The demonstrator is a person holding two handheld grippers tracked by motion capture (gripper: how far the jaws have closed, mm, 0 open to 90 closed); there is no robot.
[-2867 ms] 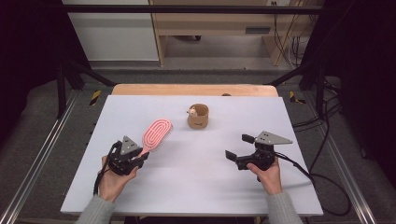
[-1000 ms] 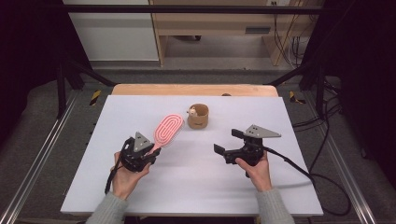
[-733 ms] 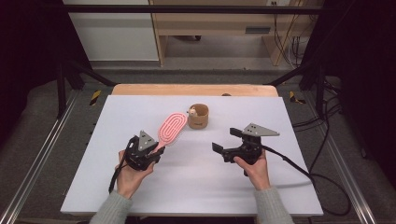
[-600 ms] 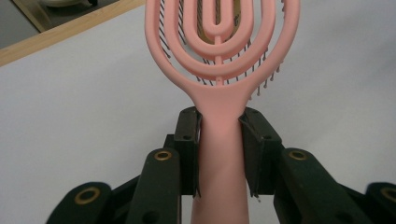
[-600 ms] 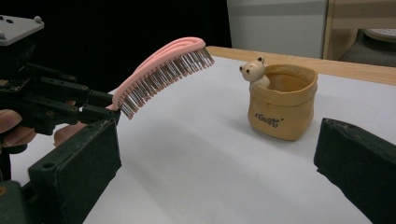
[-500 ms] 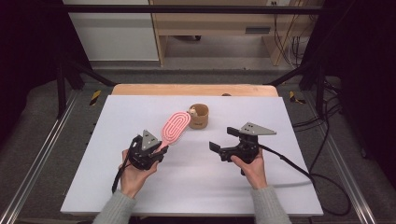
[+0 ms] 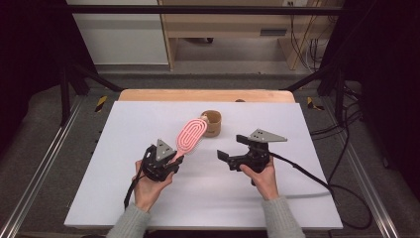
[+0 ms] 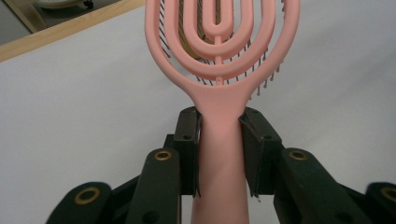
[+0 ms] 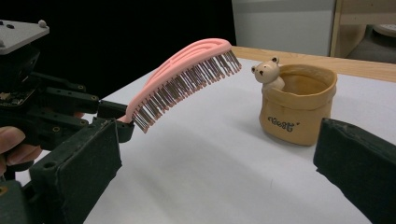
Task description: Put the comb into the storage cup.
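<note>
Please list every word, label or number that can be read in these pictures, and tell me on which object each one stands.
Dark lettering on the front of the tan bear cup: one short word, too blurred to read with certainty.
Pink hairbrush: no text visible.
Left gripper, right gripper, white table: no text visible.

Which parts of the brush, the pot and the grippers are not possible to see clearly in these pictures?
- Brush: in the left gripper view, its tip is cut off by the top edge; the left gripper covers the sides of the handle.
- Pot: in the right gripper view, the wall hides its inside; the writing is too small to read. In the high view, the brush head overlaps it.
- Right gripper: its jaw tips are cut off by the picture edges.
</note>
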